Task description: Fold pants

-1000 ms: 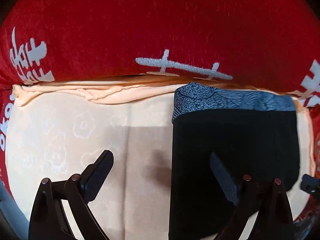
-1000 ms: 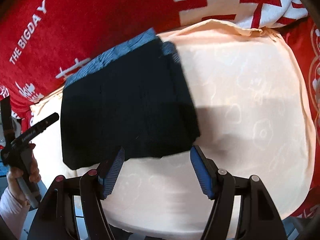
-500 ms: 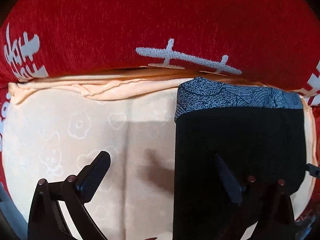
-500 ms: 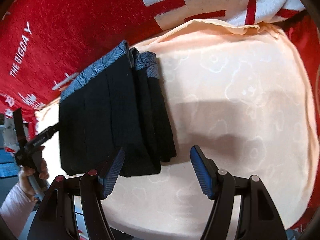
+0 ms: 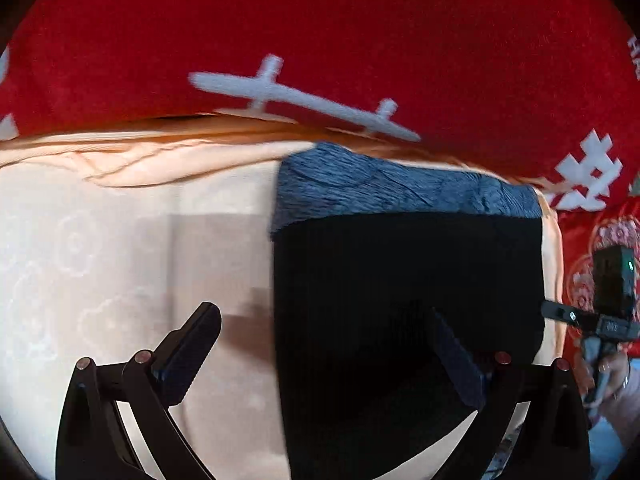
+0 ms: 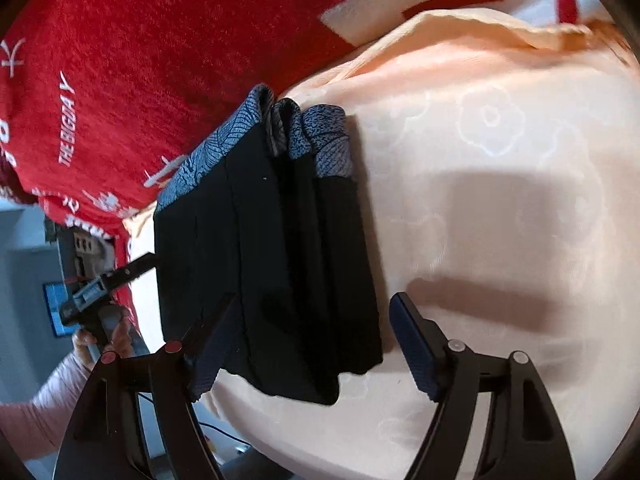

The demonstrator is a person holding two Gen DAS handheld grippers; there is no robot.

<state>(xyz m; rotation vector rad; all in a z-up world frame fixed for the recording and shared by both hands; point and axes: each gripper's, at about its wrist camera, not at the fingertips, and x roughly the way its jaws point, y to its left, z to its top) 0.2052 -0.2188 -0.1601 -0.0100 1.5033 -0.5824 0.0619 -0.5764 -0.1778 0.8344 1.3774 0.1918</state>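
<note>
Peach sheet (image 6: 500,208) over a bed, red blanket (image 5: 320,32) bunched along the far side, and your pants (image 6: 272,264) lie folded into a narrow black stack on the sheet, blue patterned waistband (image 5: 400,188) at the far end against the blanket. Long axis runs from you toward the blanket, so the free side edges are left and right. Your right gripper (image 6: 308,348) has its jaws opening and straddles the near corner of the stack: its left finger sits over the black cloth, its right finger over bare sheet just beside the layered edge, nothing pinched. Your left gripper (image 5: 324,356) is fully spread and holding nothing; its left finger is over bare sheet, its right finger over the pants, so it straddles the stack's left edge. Both are close, but the right one sits at the near hem corner, and its view shows the layered side. My read: folding looks nearly done, and any next fold should go along the long axis, near hem toward waistband. Whether the fingers touch cloth, I can't tell.
</note>
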